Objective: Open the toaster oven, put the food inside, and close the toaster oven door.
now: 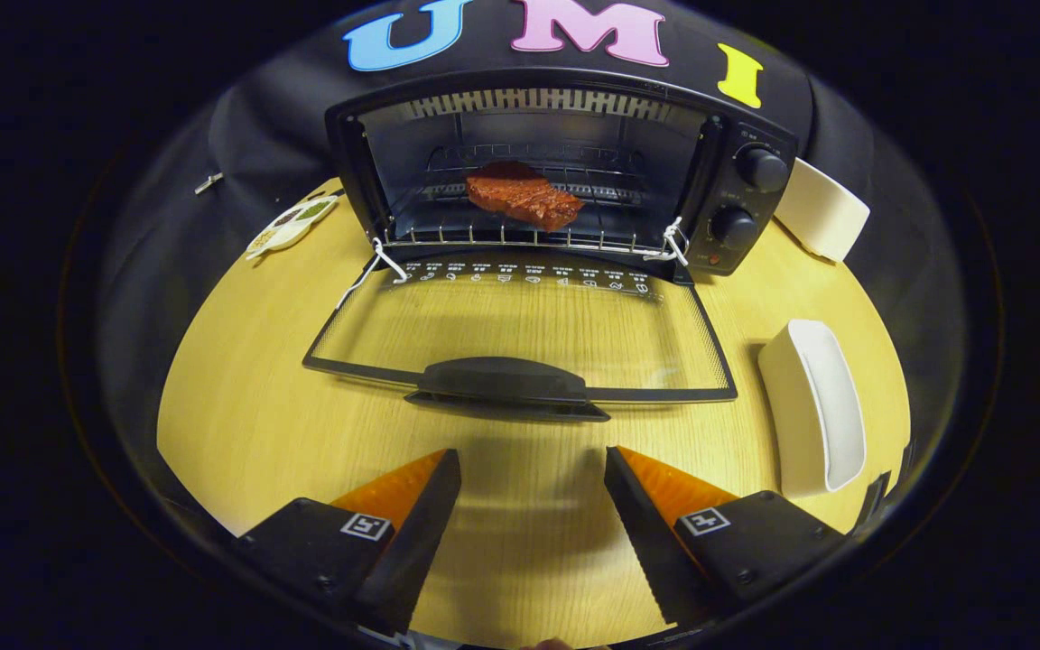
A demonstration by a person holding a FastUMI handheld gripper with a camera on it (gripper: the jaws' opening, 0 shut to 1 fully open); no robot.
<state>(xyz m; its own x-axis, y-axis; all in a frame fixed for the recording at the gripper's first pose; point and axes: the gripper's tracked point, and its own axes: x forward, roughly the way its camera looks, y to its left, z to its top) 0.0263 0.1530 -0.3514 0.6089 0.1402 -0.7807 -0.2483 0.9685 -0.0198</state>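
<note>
While gripper (pixel 533 469) gapes empty | steak (pixel 523 196) reddish-brown, on oven rack (pixel 520 242)

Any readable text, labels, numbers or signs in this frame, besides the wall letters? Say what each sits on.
None reads clearly.
Row of white icons and captions along the hinge edge of the open toaster oven door: too small.
Markings around the two knobs: too small.
Square black-and-white markers on the fingers of the open, empty hand-held gripper: patterns, not words.

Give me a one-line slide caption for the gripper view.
Open gripper hovers short of the lowered door; steak sits on the oven rack, door handle just ahead of the fingers.
</note>
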